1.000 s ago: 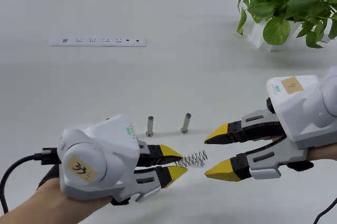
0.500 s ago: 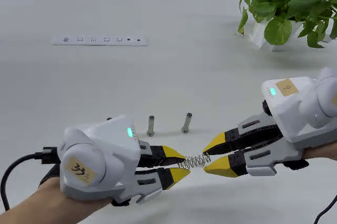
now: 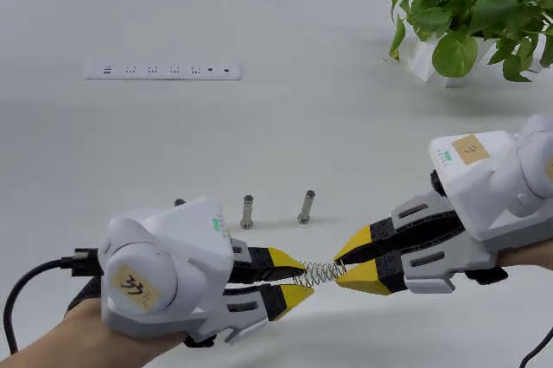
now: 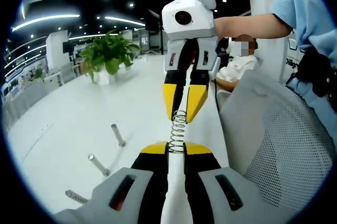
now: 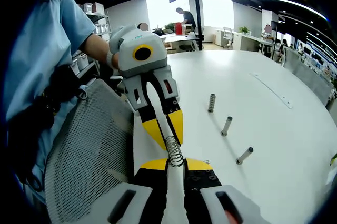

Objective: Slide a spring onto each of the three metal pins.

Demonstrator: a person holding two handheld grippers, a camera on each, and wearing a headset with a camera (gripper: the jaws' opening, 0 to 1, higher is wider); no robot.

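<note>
— How were the tongs set?

— The left gripper [image 3: 298, 277] was clenched on one end of the spring [image 3: 320, 273]. In the left gripper view its yellow tips met around the coils with only a slit between them. The right gripper [image 3: 346, 264] had closed on the other end, its jaws almost together and touching the wire on both sides.

— So where was the spring?

— In the air above the white table [image 3: 104, 152], spanning the gap between the two sets of tips, which pointed at each other.

— And the pins?

— On the table just beyond the spring, apart from it, stood one pin [image 3: 247, 211] and another pin [image 3: 306, 206], both on end and bare. The third pin [image 5: 211, 103] stood farther along the row. In the right gripper view it seemed to carry coils round its shaft, though it was too small to be sure.

— Anything else?

— A power strip [image 3: 162, 69] lay well back, and a potted plant [image 3: 475, 5] stood at the far right.
</note>
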